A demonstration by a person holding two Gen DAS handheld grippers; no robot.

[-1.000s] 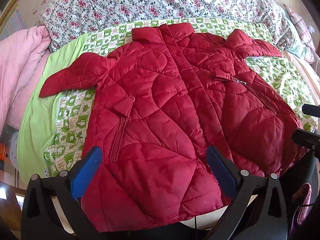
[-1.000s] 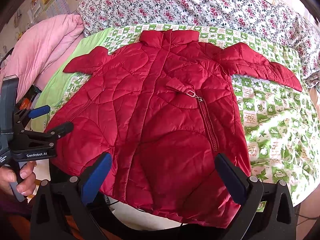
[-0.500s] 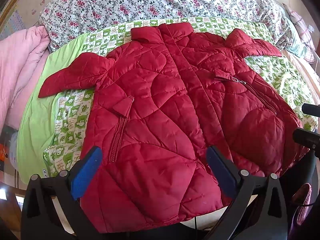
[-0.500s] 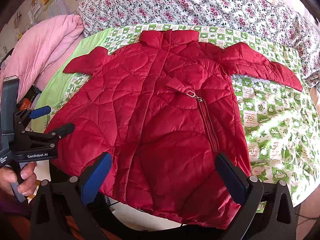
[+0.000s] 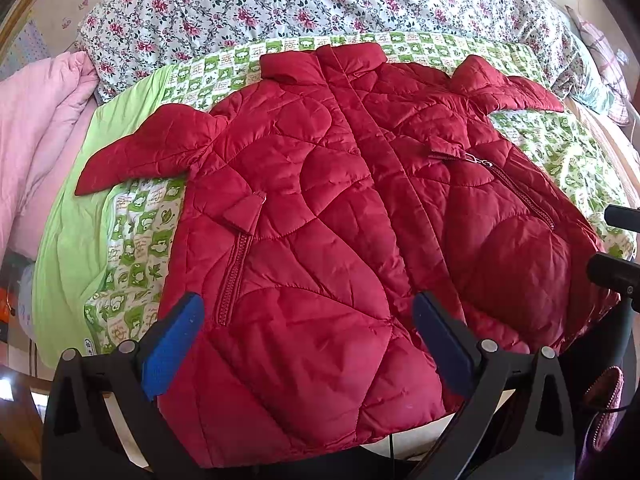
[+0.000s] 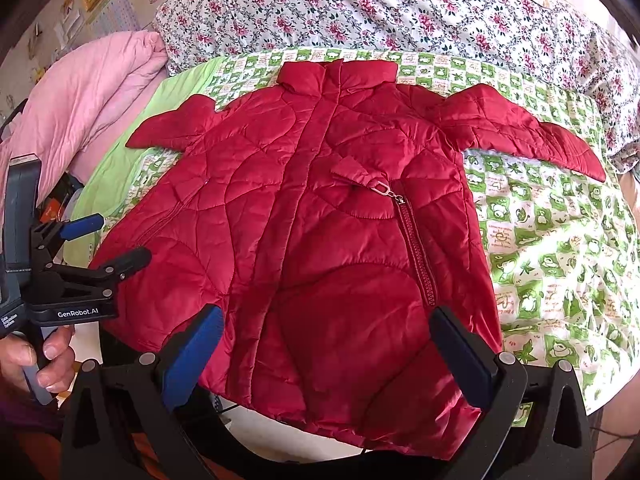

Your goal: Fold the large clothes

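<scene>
Lying flat on the bed, front side up, the red quilted jacket (image 5: 320, 216) sits dead ahead of both tools — collar at the far end, hem nearest, hanging just over the bed edge. Left tool (image 5: 306, 344): jaws spread wide, nothing between them, hovering over the hem's left half. Right tool (image 6: 324, 348): also wide open and empty, over the hem's right half, with the pocket zipper (image 6: 416, 236) just ahead of its right finger. Both sleeves are spread out sideways on the green checked sheet (image 6: 552, 240). Pink quilt (image 6: 92, 96) off to the left, floral duvet (image 5: 320, 4) beyond the collar. In the right wrist view a hand (image 6: 28, 360) grips the left tool's handle — far left.
</scene>
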